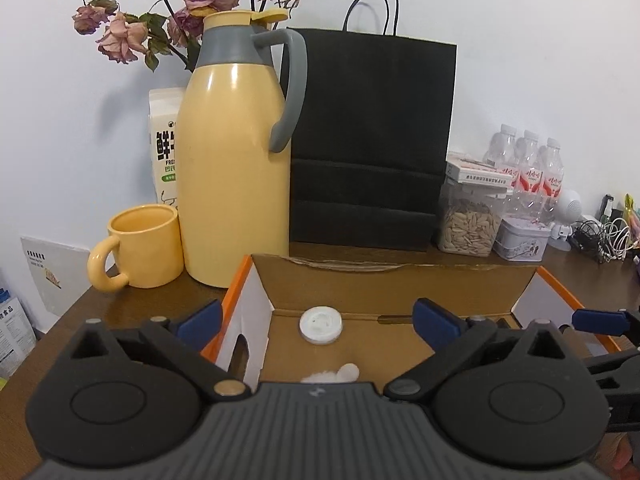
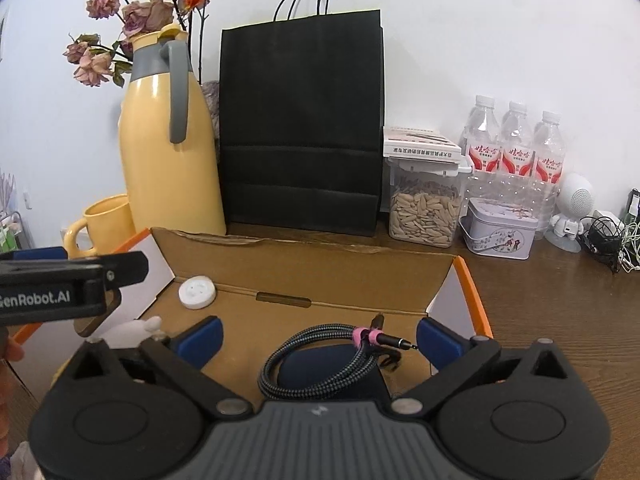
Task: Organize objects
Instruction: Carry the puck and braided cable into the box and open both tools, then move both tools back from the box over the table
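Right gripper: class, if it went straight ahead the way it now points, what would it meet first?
Probably the coiled braided cable lying in the cardboard box, between the open right gripper fingers; beyond it the box's back wall. Depth is uncertain.

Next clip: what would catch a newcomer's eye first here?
Probably the tall yellow thermos jug at the back left, beside the big black paper bag. In front lies the open cardboard box, holding a white round disc and a coiled braided cable.

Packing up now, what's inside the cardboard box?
Inside the cardboard box: a white disc, a coiled braided cable and something white and fluffy, partly hidden by the tongs.
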`<move>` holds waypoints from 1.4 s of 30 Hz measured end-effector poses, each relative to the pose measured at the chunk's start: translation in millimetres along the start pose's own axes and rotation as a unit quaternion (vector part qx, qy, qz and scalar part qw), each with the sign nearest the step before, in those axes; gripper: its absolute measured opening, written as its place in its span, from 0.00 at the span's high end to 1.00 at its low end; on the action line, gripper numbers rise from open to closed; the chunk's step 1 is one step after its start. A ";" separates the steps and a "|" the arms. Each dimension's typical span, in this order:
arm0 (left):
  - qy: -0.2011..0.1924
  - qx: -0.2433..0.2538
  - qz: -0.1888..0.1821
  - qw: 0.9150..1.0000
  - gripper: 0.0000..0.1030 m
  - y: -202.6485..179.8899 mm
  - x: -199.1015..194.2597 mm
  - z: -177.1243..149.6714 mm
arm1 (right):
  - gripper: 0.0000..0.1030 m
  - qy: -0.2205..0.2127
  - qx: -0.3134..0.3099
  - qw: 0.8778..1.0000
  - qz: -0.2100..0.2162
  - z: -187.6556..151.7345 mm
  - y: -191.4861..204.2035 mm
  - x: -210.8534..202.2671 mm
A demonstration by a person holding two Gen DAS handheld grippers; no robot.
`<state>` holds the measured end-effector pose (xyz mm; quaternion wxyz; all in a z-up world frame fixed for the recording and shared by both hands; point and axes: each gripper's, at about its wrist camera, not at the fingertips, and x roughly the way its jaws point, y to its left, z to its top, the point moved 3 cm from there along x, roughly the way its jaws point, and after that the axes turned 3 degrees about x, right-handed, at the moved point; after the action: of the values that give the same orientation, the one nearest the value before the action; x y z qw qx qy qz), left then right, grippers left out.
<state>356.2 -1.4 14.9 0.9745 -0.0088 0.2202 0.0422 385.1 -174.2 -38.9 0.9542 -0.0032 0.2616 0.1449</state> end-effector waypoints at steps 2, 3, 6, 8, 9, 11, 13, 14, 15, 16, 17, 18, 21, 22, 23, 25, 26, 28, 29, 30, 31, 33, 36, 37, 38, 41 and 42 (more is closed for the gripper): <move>0.001 0.000 0.000 1.000 0.00 -0.3 0.1 0.1 | 0.00 0.000 -0.001 1.000 -0.001 0.6 0.0 0.0; 0.000 -0.001 -0.001 1.000 0.00 -0.4 -0.1 0.1 | 0.00 -0.001 0.000 1.000 -0.001 0.9 -0.1 -0.3; -0.008 -0.004 -0.006 1.000 0.00 0.3 -4.9 2.2 | 0.00 -0.005 -0.001 1.000 -0.001 2.8 -0.7 -3.3; -0.017 -0.010 -0.007 1.000 0.00 2.0 -10.7 4.9 | 0.00 -0.010 -0.001 1.000 -0.002 5.2 -1.0 -7.8; -0.022 -0.014 -0.009 1.000 0.00 3.0 -14.2 6.6 | 0.00 -0.013 -0.002 1.000 -0.002 6.9 -0.8 -10.1; -0.031 -0.019 -0.012 0.999 0.00 4.8 -22.8 10.9 | 0.00 -0.021 -0.004 1.000 -0.001 9.8 -0.6 -17.2; -0.044 -0.023 -0.017 0.999 0.00 6.0 -34.5 14.9 | 0.00 -0.032 -0.007 0.999 -0.001 13.3 0.1 -26.9; -0.050 -0.022 -0.020 0.998 0.00 6.5 -40.3 17.0 | 0.00 -0.038 -0.008 0.999 0.001 15.2 0.9 -32.7; -0.055 -0.021 -0.022 0.998 0.00 6.5 -46.5 18.3 | 0.00 -0.044 -0.008 0.999 0.002 17.0 1.4 -38.3; -0.060 -0.019 -0.023 0.998 0.00 6.9 -53.0 19.5 | 0.00 -0.051 -0.011 0.999 0.003 18.4 3.1 -45.2; -0.064 -0.016 -0.022 0.998 0.00 7.1 -59.9 20.3 | 0.00 -0.057 -0.014 0.998 0.005 19.5 5.0 -51.9; -0.068 -0.012 -0.020 0.997 0.00 6.9 -67.0 20.7 | 0.00 -0.063 -0.017 0.998 0.006 20.2 6.7 -58.5; -0.074 -0.001 -0.016 0.997 0.00 7.5 -85.4 22.1 | 0.00 -0.077 -0.029 0.997 0.011 20.5 14.0 -78.9; -0.075 0.001 -0.014 0.997 0.00 8.3 -92.0 22.1 | 0.00 -0.081 -0.035 0.996 0.009 19.6 17.0 -86.1; -0.076 0.000 -0.015 0.997 0.00 9.8 -98.6 22.3 | 0.00 -0.083 -0.040 0.996 0.009 18.3 19.9 -93.1; -0.074 -0.002 -0.019 0.997 0.00 12.7 -111.2 22.0 | 0.00 -0.088 -0.044 0.995 0.012 16.4 23.6 -106.4; -0.073 -0.003 -0.019 0.997 0.00 14.2 -117.7 21.3 | 0.00 -0.092 -0.046 0.995 0.013 14.7 25.5 -114.6; -0.072 -0.002 -0.018 0.997 0.00 17.3 -131.0 18.0 | 0.00 -0.097 -0.049 0.994 0.014 11.5 28.3 -128.7; -0.071 -0.001 -0.017 0.997 0.00 18.9 -136.3 15.3 | 0.00 -0.100 -0.051 0.994 0.014 8.7 30.3 -136.5; -0.069 0.000 -0.017 0.997 0.00 20.3 -142.1 12.3 | 0.00 -0.101 -0.053 0.993 0.013 5.5 32.4 -144.0; -0.067 0.002 -0.019 0.998 0.00 21.9 -148.3 8.6 | 0.00 -0.102 -0.056 0.993 0.014 1.9 34.0 -150.2; -0.063 0.005 -0.022 0.998 0.00 26.0 -161.2 0.2 | 0.00 -0.101 -0.062 0.993 0.014 -6.6 37.1 -163.2; -0.059 0.010 -0.022 0.998 0.00 31.7 -179.2 -12.1 | 0.00 -0.099 -0.066 0.993 0.017 -20.8 40.8 -180.5; -0.057 0.011 -0.022 0.998 0.00 34.3 -185.5 -17.4 | 0.00 -0.099 -0.066 0.993 0.018 -25.7 41.4 -186.1; -0.056 0.013 -0.023 0.998 0.00 36.5 -190.8 -22.3 | 0.00 -0.098 -0.065 0.993 0.019 -31.3 41.9 -192.1; -0.052 0.020 -0.028 0.998 0.00 40.8 -206.1 -38.2 | 0.00 -0.093 -0.062 0.993 0.020 -48.6 43.2 -206.1; -0.051 0.022 -0.030 0.998 0.00 42.0 -210.4 -43.2 | 0.00 -0.090 -0.061 0.994 0.021 -54.9 43.1 -210.0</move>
<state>144.8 22.4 66.3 0.9852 0.0081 0.1712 0.0085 173.4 -195.1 21.7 0.9687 -0.0433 0.1655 0.1799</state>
